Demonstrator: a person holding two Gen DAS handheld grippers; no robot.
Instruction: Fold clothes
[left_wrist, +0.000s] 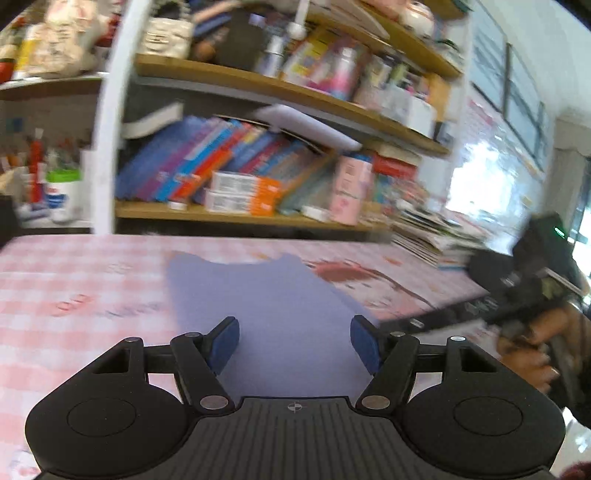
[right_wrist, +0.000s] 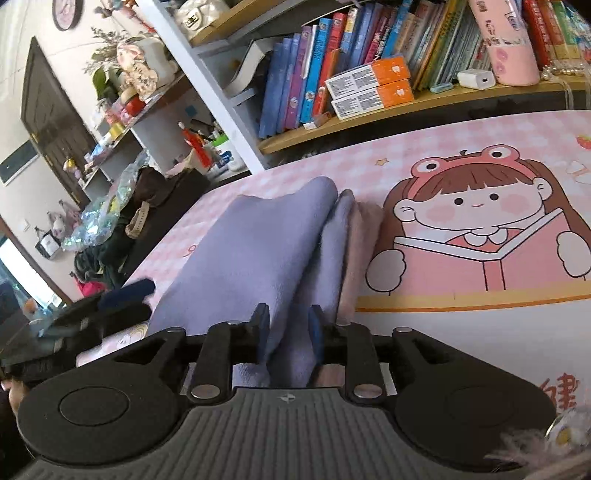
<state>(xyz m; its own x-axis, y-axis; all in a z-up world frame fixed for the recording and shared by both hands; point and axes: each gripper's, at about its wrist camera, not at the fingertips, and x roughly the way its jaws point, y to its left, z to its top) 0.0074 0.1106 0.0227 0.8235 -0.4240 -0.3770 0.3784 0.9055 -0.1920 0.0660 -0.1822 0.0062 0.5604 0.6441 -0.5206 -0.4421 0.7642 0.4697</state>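
Note:
A lilac cloth (left_wrist: 266, 306) lies on the pink checked table cover (left_wrist: 74, 277). My left gripper (left_wrist: 294, 341) hovers low over its near end, open, with its blue pads either side of the cloth and touching nothing. In the right wrist view the cloth (right_wrist: 251, 251) is folded into long layers, with a pinkish layer along its right edge. My right gripper (right_wrist: 289, 330) has its jaws narrowly apart, and a ridge of the cloth runs between the pads without being visibly pinched. The left gripper (right_wrist: 125, 299) shows blurred at the cloth's left. The right gripper (left_wrist: 413, 325), held by a hand, shows blurred on the right.
A bookshelf (right_wrist: 369, 74) full of books and boxes stands right behind the table. A pile of magazines (left_wrist: 424, 232) sits at the table's far right. Dark clothes and a plastic bag (right_wrist: 110, 229) are heaped beyond the left edge. A cartoon girl (right_wrist: 480, 221) is printed on the cover.

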